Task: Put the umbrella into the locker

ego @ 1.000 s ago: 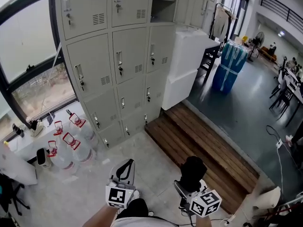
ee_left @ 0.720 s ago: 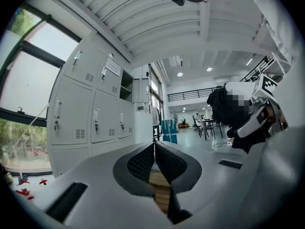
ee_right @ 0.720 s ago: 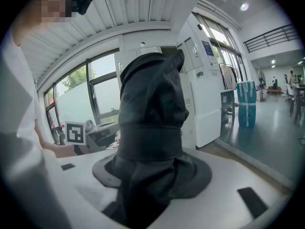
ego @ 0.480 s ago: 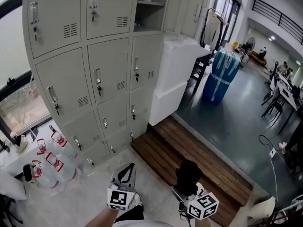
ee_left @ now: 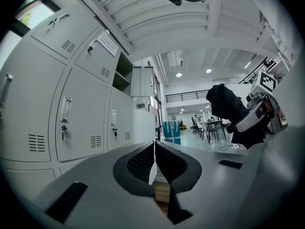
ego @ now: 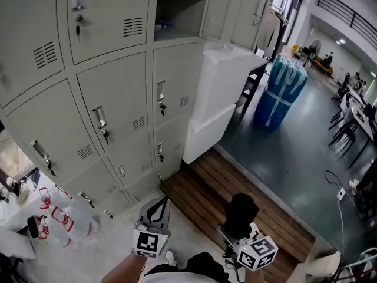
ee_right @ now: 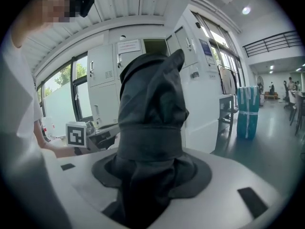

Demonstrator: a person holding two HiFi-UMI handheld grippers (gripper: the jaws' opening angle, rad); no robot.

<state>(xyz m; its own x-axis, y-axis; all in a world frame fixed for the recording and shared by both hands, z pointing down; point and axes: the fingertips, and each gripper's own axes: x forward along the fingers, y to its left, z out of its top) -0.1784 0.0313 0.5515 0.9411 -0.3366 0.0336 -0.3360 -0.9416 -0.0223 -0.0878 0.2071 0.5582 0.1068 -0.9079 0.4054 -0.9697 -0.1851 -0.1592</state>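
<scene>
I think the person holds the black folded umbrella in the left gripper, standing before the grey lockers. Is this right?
Not quite: the black folded umbrella is in the right gripper, not the left. The right gripper view shows those jaws closed around it. The left gripper has its jaws together with nothing between them. The grey lockers do stand in front.

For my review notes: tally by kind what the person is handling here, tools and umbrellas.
Tools: 2, the left tool shut on nothing, the right tool closed on the umbrella.
Umbrellas: 1, black, folded.
Total: 3
</scene>
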